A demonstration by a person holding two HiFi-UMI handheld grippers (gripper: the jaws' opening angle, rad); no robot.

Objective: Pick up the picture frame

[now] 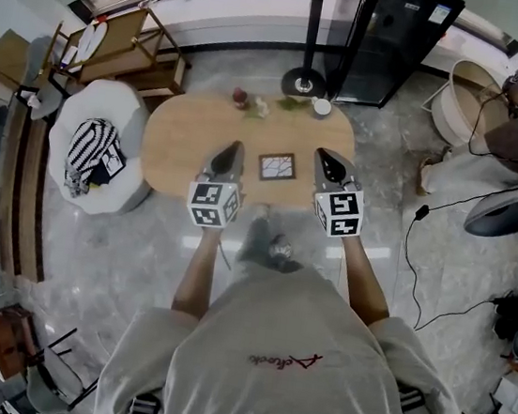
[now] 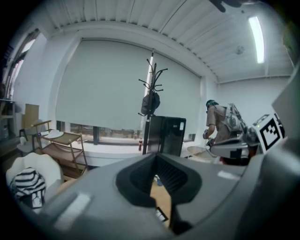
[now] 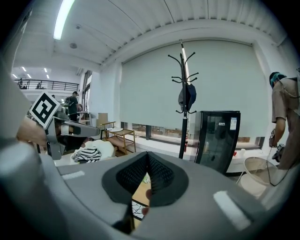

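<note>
Head view: oval wooden worktop (image 1: 177, 148), picture frame (image 1: 277, 166) flat on it, mid-length and close to the near edge. Left gripper (image 1: 234, 147) sits over the near edge just left of the frame and right gripper (image 1: 324, 155) just right of it, both tips aimed at the far edge and clear of the frame. Both pairs of jaws look pressed together. Small red item (image 1: 240, 97) and white cup (image 1: 321, 107) stand at the far edge. Black cabinet (image 1: 395, 39) is beyond the worktop, and a white armchair (image 1: 110, 191) with a striped cloth (image 1: 91, 153) is off its left end. Left gripper view: jaws closed tip to tip, nothing pinched. The slot below the tips shows a strip of worktop and a corner of the frame low down. A coat stand (image 2: 151, 93) with a bag on it is straight ahead, and the other gripper's marker cube is at right. Right gripper view: jaws closed too, nothing between them. A strip of worktop and part of the frame's patterned face show under the tips. Coat stand and cabinet are ahead, and the left gripper is at the left side.
</note>
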